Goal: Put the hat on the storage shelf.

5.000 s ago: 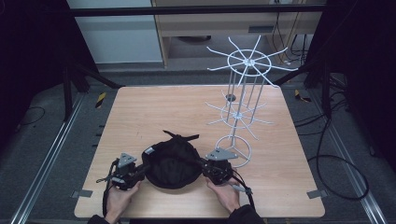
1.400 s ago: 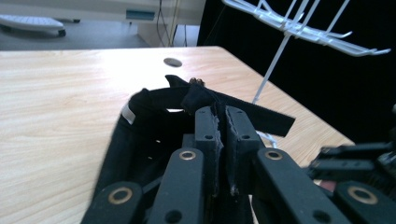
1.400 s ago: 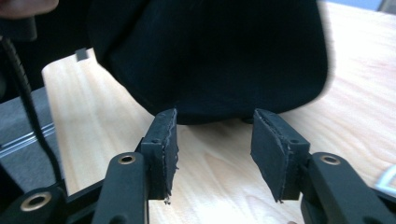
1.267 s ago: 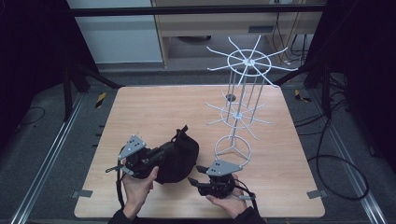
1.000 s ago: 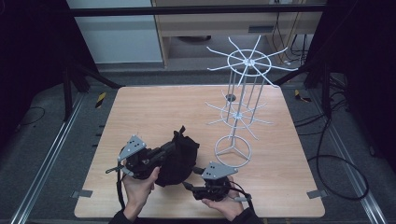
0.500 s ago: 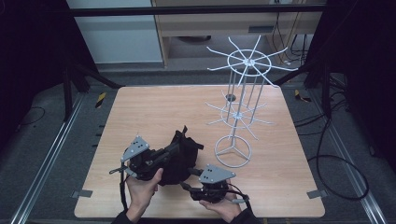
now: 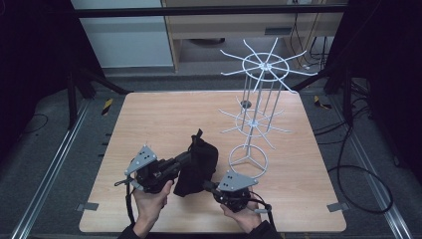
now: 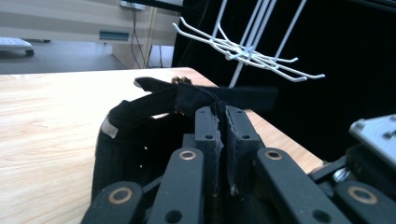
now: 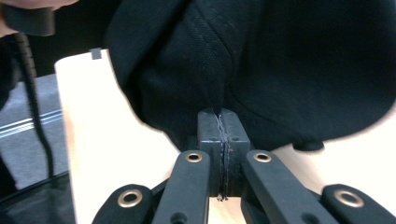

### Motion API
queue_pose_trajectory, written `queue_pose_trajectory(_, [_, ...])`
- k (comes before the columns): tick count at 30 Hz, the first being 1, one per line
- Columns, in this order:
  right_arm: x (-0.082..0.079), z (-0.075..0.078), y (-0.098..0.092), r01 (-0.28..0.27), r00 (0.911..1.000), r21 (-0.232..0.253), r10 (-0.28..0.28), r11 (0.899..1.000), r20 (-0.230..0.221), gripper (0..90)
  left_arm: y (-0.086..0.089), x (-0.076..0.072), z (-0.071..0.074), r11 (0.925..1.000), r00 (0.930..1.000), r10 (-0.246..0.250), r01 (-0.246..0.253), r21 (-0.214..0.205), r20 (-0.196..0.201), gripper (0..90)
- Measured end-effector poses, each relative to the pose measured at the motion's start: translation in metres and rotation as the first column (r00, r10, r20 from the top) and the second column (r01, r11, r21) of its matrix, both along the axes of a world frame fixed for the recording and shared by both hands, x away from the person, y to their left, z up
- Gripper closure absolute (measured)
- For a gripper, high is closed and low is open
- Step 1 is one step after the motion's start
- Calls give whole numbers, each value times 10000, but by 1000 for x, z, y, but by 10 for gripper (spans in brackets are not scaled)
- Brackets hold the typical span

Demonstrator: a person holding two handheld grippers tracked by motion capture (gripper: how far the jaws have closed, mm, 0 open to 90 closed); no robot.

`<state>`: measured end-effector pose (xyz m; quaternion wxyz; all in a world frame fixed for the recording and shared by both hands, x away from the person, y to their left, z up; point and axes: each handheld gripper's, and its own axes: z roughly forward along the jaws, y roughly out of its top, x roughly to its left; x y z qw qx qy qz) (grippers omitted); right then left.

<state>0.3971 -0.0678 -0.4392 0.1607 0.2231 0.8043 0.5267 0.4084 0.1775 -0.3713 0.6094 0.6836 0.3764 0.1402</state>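
High view: the black cap [image 7: 198, 164] sits bunched and upright on the worktop [image 7: 164, 114], in its near half, just at 9 o'clock of the white wire rack [image 7: 256, 114] base ring. Open wood lies toward 12 o'clock and 10 o'clock of the cap; the rack's ring is close at 3 o'clock. The near edge runs just behind both hands. The left hand-held gripper [image 7: 175, 164] comes in from 8 o'clock and meets the cap's side; the right hand-held gripper [image 7: 209, 185] comes in from 5 o'clock at its lower edge. A strap end sticks up at the cap's top.

Left gripper view: jaws pressed together, pinching black cap [image 8: 154, 116] fabric; a strap with a small brass fitting loops above. Rack [image 8: 247, 46] arms overhang at 1 o'clock. Bare worktop [image 8: 46, 130] at 9 o'clock.

Right gripper view: jaws have just been closing and now stand pressed together on a fold of the cap [image 9: 261, 70], dark woven cloth with a visible seam. Pale worktop [image 9: 116, 163] to either side; its edge is at 10 o'clock.

Room: dark surround, grey floor, cables at right.
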Motion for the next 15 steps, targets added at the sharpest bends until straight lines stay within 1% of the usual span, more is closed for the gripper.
queue_pose_trajectory(2, [1, 5, -5, 198, 9998, -99, -197, 9998, 86, 900, 3, -1, -1, 9996, 9999, 132, -134, 231, 72, 841])
queue_pose_trajectory(4, [2, 9, -8, 334, 9992, -347, -326, 9988, 223, 900, 6, -2, -5, 9984, 9996, 260, -265, 506, 107, 840])
queue_pose_trajectory(5, [2, 11, -9, 367, 9991, -460, -356, 9983, 243, 900, 8, -2, -9, 9970, 9995, 300, -306, 707, 90, 840])
queue_pose_trajectory(7, [3, 12, -7, 320, 9993, -695, -304, 9971, 234, 900, 13, -3, -15, 9956, 9995, 328, -327, 880, -1, 839])
queue_pose_trajectory(9, [4, 11, -3, 216, 9997, -910, -206, 9956, 117, 900, 17, -4, -21, 9932, 9991, 422, -414, 1084, -46, 840])
queue_pose_trajectory(11, [6, 10, 3, 97, 9999, -1141, -91, 9934, 54, 900, 26, -7, -28, 9892, 9983, 572, -550, 1356, -122, 839])
queue_pose_trajectory(15, [7, 12, 19, -274, 9996, -1431, 286, 9893, 60, 900, 44, -10, -38, 9876, 9960, 812, -754, 1377, -370, 839])
